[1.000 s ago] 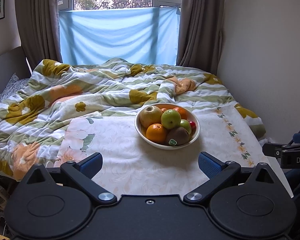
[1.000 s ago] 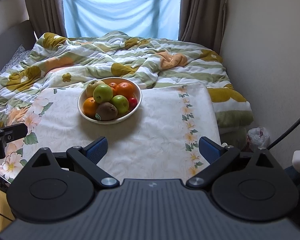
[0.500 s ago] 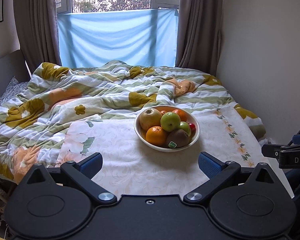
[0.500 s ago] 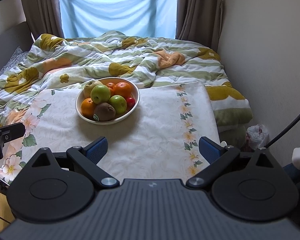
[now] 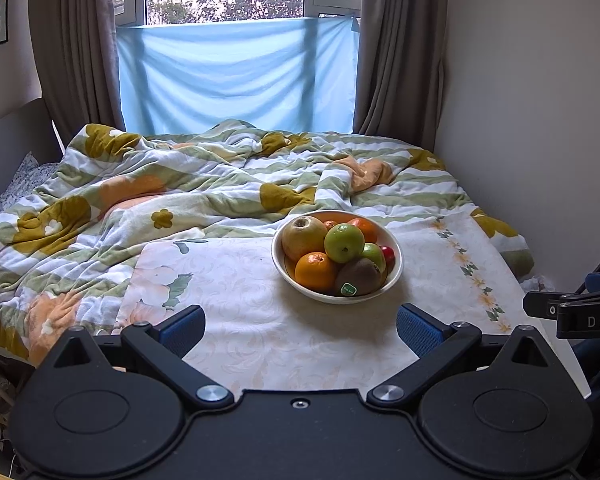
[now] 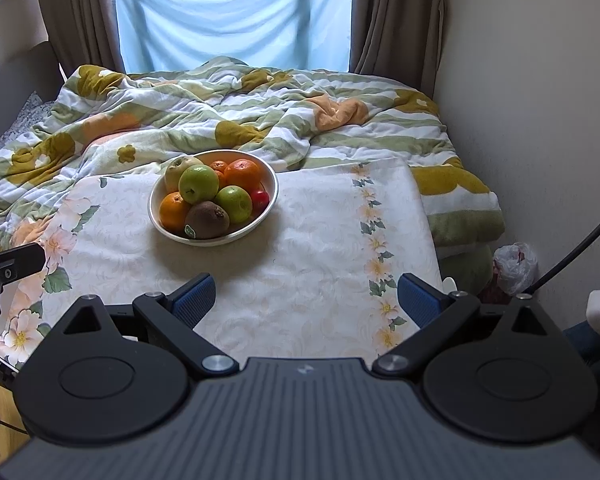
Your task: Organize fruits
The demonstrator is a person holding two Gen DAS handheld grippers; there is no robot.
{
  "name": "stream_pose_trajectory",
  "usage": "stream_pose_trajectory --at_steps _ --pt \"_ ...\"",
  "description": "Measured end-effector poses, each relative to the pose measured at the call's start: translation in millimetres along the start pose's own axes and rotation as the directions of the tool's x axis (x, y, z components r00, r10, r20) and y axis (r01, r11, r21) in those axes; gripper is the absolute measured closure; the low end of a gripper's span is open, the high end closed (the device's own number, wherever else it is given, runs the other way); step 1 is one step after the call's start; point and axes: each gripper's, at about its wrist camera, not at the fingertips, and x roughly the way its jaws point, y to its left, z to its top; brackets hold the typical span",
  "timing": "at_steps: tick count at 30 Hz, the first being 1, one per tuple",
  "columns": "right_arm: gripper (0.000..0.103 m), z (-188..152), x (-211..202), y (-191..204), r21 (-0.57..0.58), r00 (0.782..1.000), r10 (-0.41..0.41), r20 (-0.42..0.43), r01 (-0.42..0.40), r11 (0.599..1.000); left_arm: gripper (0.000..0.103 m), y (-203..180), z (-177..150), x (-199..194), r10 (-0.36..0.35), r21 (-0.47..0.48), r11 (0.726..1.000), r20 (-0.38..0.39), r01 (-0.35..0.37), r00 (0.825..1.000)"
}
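Note:
A white bowl piled with fruit stands on a floral-cloth table. In it are a yellow pear, two green apples, oranges, a kiwi with a sticker and a small red fruit. My left gripper is open and empty, short of the bowl. My right gripper is open and empty, near and to the right of the bowl.
A bed with a rumpled green-and-yellow quilt lies behind the table. A wall runs along the right. A white plastic bag lies on the floor at the right. The other gripper shows at each view's edge.
Both cameras have tilted up and pulled back slightly; the bowl sits a little higher and farther in each view. Both grippers stay open and empty.

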Motion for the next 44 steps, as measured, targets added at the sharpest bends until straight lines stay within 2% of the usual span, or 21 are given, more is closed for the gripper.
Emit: stream_pose_trajectory --at_steps 24,28,32,36,44 --pt "0.000 -4.2 9.2 7.3 -0.002 1.000 0.011 -0.015 -0.011 1.000 0.000 2.9 -6.2 5.5 0.003 -0.013 1.000 -0.020 -0.003 1.000" --pt "0.000 -4.4 8.8 6.8 0.001 1.000 0.012 -0.016 -0.012 1.000 0.000 3.1 -6.7 4.0 0.008 -0.005 1.000 -0.003 -0.008 1.000" --pt "0.000 -3.4 9.1 5.0 0.000 1.000 0.010 -0.014 -0.010 1.000 0.000 5.0 -5.2 -3.0 0.028 -0.015 1.000 0.047 -0.028 0.998" --pt "0.000 -1.4 6.8 7.6 0.005 1.000 0.005 -0.014 -0.004 1.000 0.000 6.6 -3.3 -3.7 0.051 -0.014 0.999 0.053 -0.050 0.997" --pt "0.000 -1.9 3.9 6.8 0.016 1.000 -0.003 -0.017 0.003 1.000 0.000 13.2 -2.8 -1.4 0.025 -0.055 0.998 0.039 -0.023 0.999"
